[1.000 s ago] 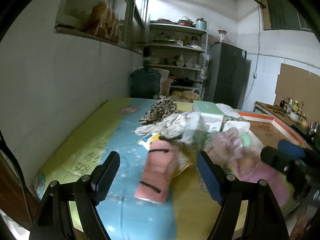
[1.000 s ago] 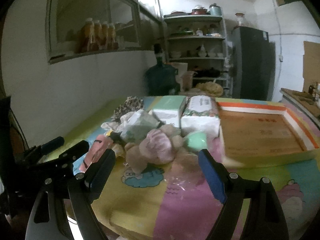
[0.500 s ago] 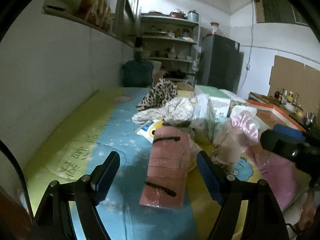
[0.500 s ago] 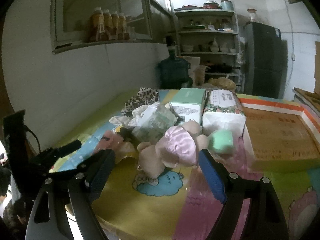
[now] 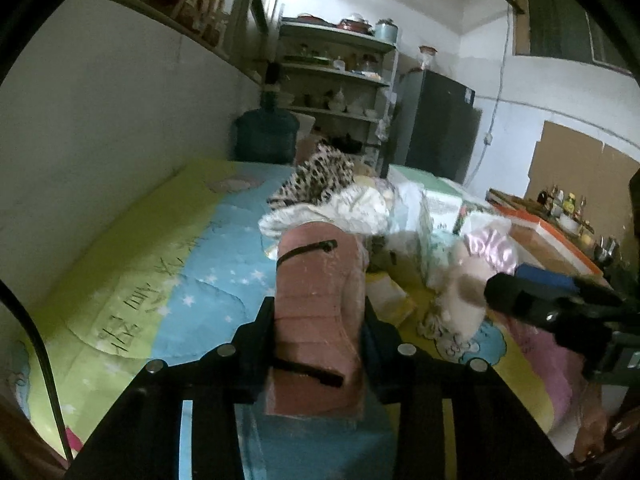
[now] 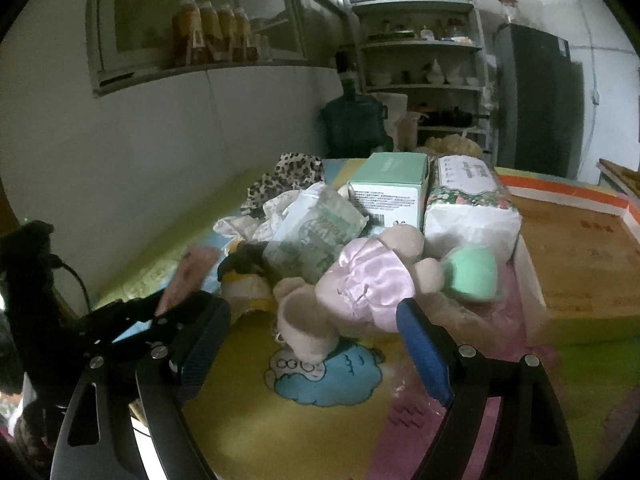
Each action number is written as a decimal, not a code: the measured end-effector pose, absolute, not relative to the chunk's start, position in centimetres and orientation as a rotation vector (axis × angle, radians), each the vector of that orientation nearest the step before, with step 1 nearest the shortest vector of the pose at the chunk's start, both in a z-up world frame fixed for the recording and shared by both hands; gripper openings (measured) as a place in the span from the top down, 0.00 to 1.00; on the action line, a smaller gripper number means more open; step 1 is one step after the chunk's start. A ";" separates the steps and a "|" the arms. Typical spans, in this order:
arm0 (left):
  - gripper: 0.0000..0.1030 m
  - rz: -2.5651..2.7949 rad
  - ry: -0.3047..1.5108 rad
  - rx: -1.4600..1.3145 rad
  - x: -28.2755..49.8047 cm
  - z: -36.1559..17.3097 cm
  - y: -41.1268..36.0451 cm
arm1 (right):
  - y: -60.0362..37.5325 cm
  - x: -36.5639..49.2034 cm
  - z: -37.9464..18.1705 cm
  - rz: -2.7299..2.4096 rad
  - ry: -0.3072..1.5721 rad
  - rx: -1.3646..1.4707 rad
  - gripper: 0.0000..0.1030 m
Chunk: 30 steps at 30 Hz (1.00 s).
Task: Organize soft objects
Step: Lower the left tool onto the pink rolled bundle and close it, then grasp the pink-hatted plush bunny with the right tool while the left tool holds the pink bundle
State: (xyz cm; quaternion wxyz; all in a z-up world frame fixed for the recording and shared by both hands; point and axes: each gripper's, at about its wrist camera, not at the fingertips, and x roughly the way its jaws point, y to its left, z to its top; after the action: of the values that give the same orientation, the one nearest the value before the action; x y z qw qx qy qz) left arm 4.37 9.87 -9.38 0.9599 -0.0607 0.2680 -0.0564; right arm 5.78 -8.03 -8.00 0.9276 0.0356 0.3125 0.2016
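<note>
Left wrist view: the left gripper point(image 5: 320, 320) is clamped on a pink wrapped bundle point(image 5: 320, 304), lifted between its fingers. The right gripper point(image 6: 312, 344) gapes wide, holding nothing, with the plush toy point(image 6: 360, 280) just ahead. Sorting looks barely begun: the heap beyond remains unsorted on the cartoon-print mat point(image 6: 320, 420), the cardboard tray point(image 6: 580, 256) sits to its right, and kitchen shelves stand behind.

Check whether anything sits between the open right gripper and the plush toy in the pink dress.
Nothing visible does. The right gripper is open just short of the plush toy, with only bare mat between them. The green sponge and tissue pack lie beyond the toy.
</note>
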 end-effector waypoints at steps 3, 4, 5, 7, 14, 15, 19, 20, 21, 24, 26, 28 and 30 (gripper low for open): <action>0.63 -0.105 0.521 -0.138 4.2 -8.8 10.3 | -8.1 6.7 -8.4 0.402 0.659 0.089 0.16; 0.63 -0.102 0.515 -0.138 4.2 -8.6 10.4 | -8.1 7.1 -8.5 0.396 0.665 0.095 0.16; 0.63 -0.101 0.510 -0.137 4.3 -8.4 10.4 | -8.1 7.4 -8.6 0.393 0.667 0.099 0.16; 0.63 -0.096 0.498 -0.136 4.3 -8.1 10.4 | -8.0 7.9 -8.6 0.390 0.665 0.098 0.16; 0.63 -0.102 0.494 -0.147 5.0 -7.8 10.4 | -7.1 9.5 -8.9 0.350 0.681 0.060 0.16; 0.63 -0.102 0.494 -0.148 4.9 -7.8 10.4 | -6.8 9.6 -9.0 0.337 0.683 0.040 0.16; 0.63 -0.103 0.498 -0.146 5.1 -7.8 10.3 | -6.2 9.3 -9.4 0.297 0.683 -0.055 0.23; 0.63 -0.104 0.500 -0.147 5.1 -7.9 10.2 | -6.2 9.1 -9.5 0.280 0.680 -0.070 0.36; 0.63 -0.106 0.502 -0.149 5.1 -7.9 10.2 | -6.3 9.0 -9.6 0.250 0.677 -0.082 0.46; 0.63 -0.109 0.505 -0.153 5.1 -8.0 10.1 | -7.7 9.2 -9.4 0.263 0.683 -0.023 0.57; 0.63 -0.110 0.505 -0.152 5.0 -7.9 10.0 | -8.1 9.4 -9.3 0.271 0.685 -0.015 0.60; 0.63 -0.111 0.501 -0.149 5.0 -7.7 9.9 | -8.3 9.4 -9.1 0.281 0.681 -0.005 0.62; 0.63 -0.110 0.495 -0.143 4.9 -7.3 9.5 | -8.4 9.4 -8.7 0.298 0.665 0.013 0.63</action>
State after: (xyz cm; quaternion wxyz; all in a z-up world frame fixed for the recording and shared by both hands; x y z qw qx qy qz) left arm 4.88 9.55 -7.34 0.9656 -0.0707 0.2444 -0.0544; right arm 9.36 -8.44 -8.69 0.9343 0.0063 0.3253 0.1456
